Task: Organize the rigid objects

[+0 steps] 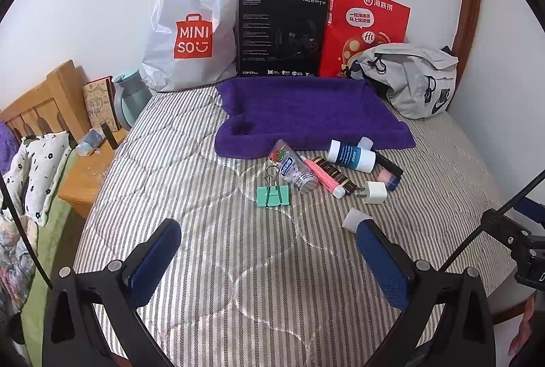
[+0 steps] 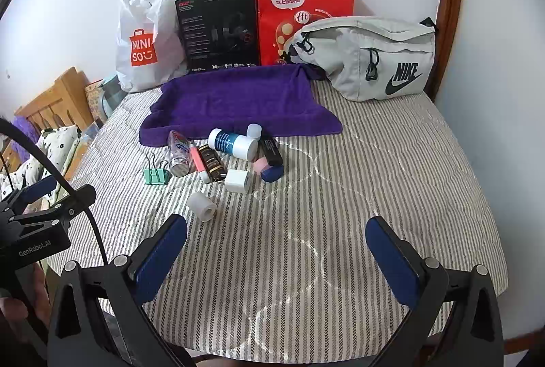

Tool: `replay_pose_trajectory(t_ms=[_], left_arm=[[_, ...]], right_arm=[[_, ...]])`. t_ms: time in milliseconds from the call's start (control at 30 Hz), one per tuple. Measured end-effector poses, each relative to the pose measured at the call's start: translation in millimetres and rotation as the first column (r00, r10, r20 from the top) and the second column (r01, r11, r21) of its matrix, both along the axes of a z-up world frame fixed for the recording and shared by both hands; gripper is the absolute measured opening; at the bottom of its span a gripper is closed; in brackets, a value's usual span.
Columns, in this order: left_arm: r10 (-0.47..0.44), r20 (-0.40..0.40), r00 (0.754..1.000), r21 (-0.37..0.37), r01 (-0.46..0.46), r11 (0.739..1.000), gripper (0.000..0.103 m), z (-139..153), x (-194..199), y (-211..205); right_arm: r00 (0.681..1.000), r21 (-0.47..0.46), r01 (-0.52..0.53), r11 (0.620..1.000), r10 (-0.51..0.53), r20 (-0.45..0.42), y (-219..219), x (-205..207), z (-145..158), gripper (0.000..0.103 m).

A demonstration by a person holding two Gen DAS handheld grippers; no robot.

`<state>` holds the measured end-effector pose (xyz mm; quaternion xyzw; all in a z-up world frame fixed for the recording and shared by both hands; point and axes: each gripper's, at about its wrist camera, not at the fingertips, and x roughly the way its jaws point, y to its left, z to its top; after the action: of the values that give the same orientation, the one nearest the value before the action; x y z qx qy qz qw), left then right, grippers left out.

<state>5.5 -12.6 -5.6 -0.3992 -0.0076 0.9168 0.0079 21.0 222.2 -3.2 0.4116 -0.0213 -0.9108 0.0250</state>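
I judge this the very start: nothing is lifted yet, and both my tools hang over the striped bed with their fingers spread and empty, the left tool and the right tool. Going left to right, the pile runs from the green binder clip through the clear bottle, pink tube and white charger to the blue-capped bottle. The clip lies a little apart, so I would pinch it first. The purple towel behind and the bare bed on the right offer room.
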Motion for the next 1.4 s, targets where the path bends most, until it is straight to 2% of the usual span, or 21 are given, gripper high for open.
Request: replay_pose_trajectory(t_ms=[200, 1400], left_arm=[[0.0, -0.002, 1.0, 0.024, 0.0, 1.0, 0.103, -0.3, -0.3, -2.5], [0.01, 0.012, 1.0, 0.011, -0.01, 1.0, 0.103, -4.8, -0.4, -4.0]], right_arm=[[1.0, 0.007, 0.008, 1.0, -0.008, 0.003, -0.4, -0.4, 0.0, 0.103], [1.0, -0.004, -0.005, 1.0, 0.005, -0.003, -4.6, 6.1, 2.2, 0.103]])
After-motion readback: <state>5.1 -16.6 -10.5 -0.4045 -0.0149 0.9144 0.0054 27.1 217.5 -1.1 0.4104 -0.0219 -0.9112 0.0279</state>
